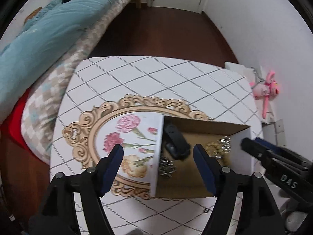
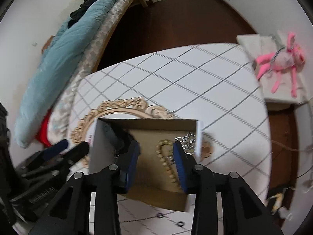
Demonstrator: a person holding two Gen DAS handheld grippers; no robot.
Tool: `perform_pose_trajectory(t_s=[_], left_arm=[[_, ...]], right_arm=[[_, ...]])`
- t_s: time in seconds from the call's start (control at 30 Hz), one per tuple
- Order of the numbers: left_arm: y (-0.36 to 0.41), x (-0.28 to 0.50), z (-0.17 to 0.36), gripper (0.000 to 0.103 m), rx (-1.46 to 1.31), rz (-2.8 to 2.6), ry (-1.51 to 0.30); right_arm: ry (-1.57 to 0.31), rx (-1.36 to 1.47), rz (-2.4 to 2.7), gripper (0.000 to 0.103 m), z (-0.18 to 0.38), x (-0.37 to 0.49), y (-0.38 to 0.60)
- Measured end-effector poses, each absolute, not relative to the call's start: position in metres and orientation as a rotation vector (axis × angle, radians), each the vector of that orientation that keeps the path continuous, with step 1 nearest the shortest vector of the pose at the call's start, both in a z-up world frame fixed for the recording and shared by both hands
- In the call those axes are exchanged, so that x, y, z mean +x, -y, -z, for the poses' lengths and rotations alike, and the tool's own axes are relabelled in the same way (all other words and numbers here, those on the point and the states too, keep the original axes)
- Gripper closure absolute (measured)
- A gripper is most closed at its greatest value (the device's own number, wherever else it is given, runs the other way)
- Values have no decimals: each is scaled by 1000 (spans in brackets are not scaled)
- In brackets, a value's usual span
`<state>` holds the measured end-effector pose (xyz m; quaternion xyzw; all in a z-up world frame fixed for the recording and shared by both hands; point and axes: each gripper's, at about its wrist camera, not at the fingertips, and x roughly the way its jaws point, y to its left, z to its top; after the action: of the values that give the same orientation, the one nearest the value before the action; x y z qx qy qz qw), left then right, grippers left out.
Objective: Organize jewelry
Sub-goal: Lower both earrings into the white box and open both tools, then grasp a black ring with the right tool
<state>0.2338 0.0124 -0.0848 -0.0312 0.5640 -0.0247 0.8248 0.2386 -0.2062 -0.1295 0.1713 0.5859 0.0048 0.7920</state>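
An open cardboard box (image 1: 197,184) (image 2: 148,135) stands on the table. Inside lie a black wristband (image 1: 177,142) (image 2: 117,137), a gold bead necklace (image 2: 166,160) (image 1: 213,148) and silver jewelry pieces (image 1: 166,166) (image 2: 186,141). My left gripper (image 1: 158,152) is open, its fingers straddling the box's left wall. My right gripper (image 2: 156,148) is open over the box, with the gold necklace between its fingers; it also shows at the right of the left wrist view (image 1: 248,145). Two small dark rings (image 2: 160,215) (image 2: 179,224) lie on the table in front of the box.
The table has a white checked cloth (image 1: 156,78) and an ornate gold-framed floral mat (image 1: 109,137) under the box. A bed with a blue quilt (image 1: 39,39) is to the left. A pink plush toy (image 2: 281,60) lies on a white stand at the right.
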Motion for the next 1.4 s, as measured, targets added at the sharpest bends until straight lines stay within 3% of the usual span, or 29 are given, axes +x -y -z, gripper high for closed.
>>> perform_pose_trajectory(t_s=[0.07,0.17,0.37,0.9,1.2,1.23,1.33,1.4], left_arm=[[-15,232,87,9,-44,29,-1196],[-15,226,90,1,-8,9,-1172],[-12,216,99,0,39,-9,-1163],[-4,178,51,0,53,9,-1043],[-8,131,107,0,82,-29,-1118],[-7,126,118,0,89,-33,-1142],[-4,113,148,0,110,-40,-1197],[-3,108,163,0,112,-43,-1227]], right_arm=[[-1261,330,21,38,128,237,206],[-1257,211,124,8,125,232,204],[-1276,52,233,1,132,214,197],[-1165,101,243,0,81,173,195],[-1226,142,260,1,120,112,195],[-1234,149,258,5,128,107,195],[-1281,181,233,31,160,92,192],[-1299,208,215,33,176,85,191]])
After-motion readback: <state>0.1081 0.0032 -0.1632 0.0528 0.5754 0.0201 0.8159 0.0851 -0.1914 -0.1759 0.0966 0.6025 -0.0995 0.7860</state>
